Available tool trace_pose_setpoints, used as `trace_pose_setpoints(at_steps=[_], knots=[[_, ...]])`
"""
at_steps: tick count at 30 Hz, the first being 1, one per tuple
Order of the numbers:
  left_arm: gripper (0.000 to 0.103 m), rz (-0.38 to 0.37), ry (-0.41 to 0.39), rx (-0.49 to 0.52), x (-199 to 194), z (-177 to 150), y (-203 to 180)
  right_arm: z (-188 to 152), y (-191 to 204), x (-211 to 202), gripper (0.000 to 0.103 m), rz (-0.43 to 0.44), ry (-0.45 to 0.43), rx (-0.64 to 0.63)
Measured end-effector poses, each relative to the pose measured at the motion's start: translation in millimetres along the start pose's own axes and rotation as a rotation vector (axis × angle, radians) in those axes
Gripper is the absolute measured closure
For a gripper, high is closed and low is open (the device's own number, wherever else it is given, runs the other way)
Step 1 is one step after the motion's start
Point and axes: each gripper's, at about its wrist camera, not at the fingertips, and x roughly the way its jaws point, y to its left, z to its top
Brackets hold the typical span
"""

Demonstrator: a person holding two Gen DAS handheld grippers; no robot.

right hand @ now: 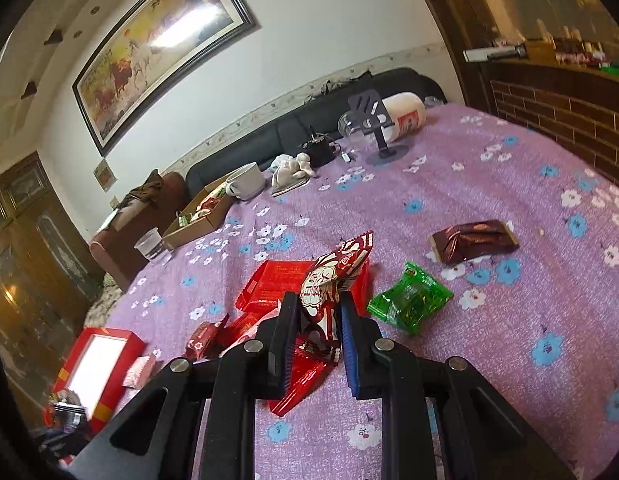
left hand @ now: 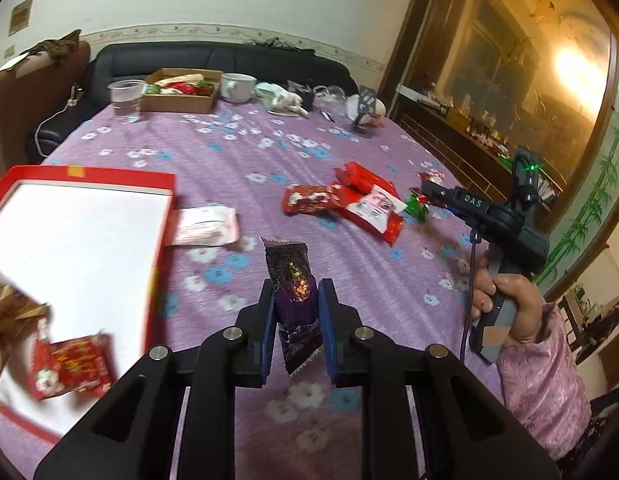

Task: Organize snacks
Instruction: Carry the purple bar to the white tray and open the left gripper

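Partway done, I judge. My left gripper [left hand: 296, 320] has its jaws clamped on a dark purple foil snack packet [left hand: 291, 280], near the shallow red-rimmed white box [left hand: 165, 188] on the desk, already holding a few snacks. My right gripper [right hand: 315, 332] has its jaws clamped on a red-and-white snack pouch [right hand: 333, 276]. Red packets [right hand: 277, 280], a green candy wrapper [right hand: 409, 300] and a brown foil bar [right hand: 473, 240] remain loose.

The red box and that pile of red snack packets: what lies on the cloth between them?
A pink packet lies beside the red box; from there to the red packets, bare cloth in the left wrist view.

The letters "DAS" stand in white on the black body of the right gripper [left hand: 425, 194]. Print on the snack wrappers is too blurred to read.
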Motion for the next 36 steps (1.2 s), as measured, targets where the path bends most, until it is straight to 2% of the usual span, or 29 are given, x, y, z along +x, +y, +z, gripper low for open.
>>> trace_pose_setpoints(at_steps=[6, 10, 18, 24, 27, 32, 36], knots=[[0.085, 0.033, -0.047, -0.04, -25.8, -2.8, 29.2, -3.1, 6.8, -11.8, 0.082, 0.002, -0.026, 0.003], [0.085, 0.059, -0.085, -0.072, -39.9, -1.0, 49.7, -8.0, 31.4, -24.3, 0.082, 0.068, -0.037, -0.006], [0.085, 0.11, -0.147, -0.153, -61.0, -1.2, 93.9, -25.8, 145.0, -17.7, 0.083, 0.285, 0.082, -0.177], [0.085, 0.174, -0.18, -0.209, -74.2, -5.3, 126.6, -66.6, 232.1, 1.6, 0.083, 0.426, 0.206, -0.306], [0.085, 0.214, -0.192, -0.237, -79.2, -7.3, 144.5, -92.9, 264.1, 9.2, 0.083, 0.48, 0.278, -0.358], [0.085, 0.277, -0.2, -0.281, -83.9, -10.9, 173.9, -124.9, 304.2, 15.6, 0.083, 0.534, 0.351, -0.444], [0.085, 0.29, -0.197, -0.312, -83.2, -14.3, 189.0, -142.9, 328.9, 20.1, 0.083, 0.563, 0.405, -0.503]])
